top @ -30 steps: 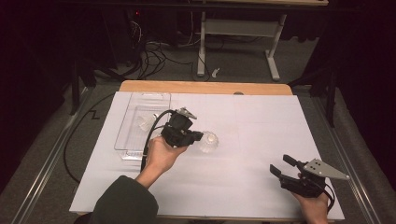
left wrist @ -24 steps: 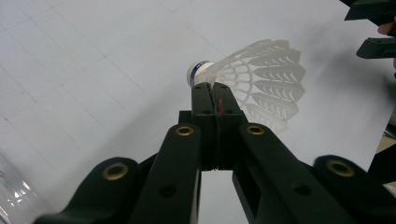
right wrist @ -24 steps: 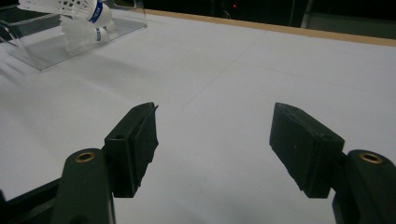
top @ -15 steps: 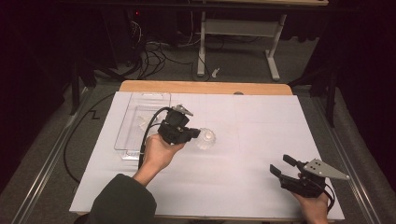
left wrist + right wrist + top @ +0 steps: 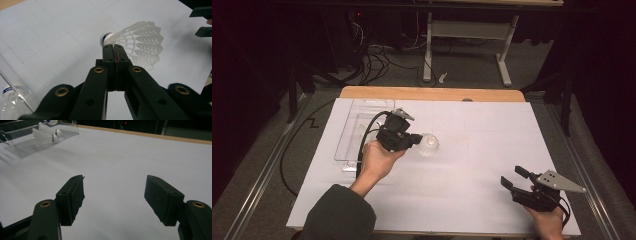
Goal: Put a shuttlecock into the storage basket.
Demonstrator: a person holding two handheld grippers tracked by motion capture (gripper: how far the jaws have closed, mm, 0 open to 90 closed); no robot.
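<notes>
A white shuttlecock with a blue-banded cork hangs just over the white table cover, to the right of a clear plastic tray. My left gripper is shut on the edge of its skirt. In the left gripper view the jaws meet at the tips, and the shuttlecock juts out beyond them, cork to the left. My right gripper rests near the front right corner, open and holding nothing. Its pads stand wide apart over bare cover.
The clear tray holds shuttlecocks, one of which lies by its wall. A wooden table edge runs along the back. The right gripper appears far off in the left gripper view.
My left hand has drifted slightly left toward the tray, carrying the shuttlecock along. The right gripper has stayed put.
</notes>
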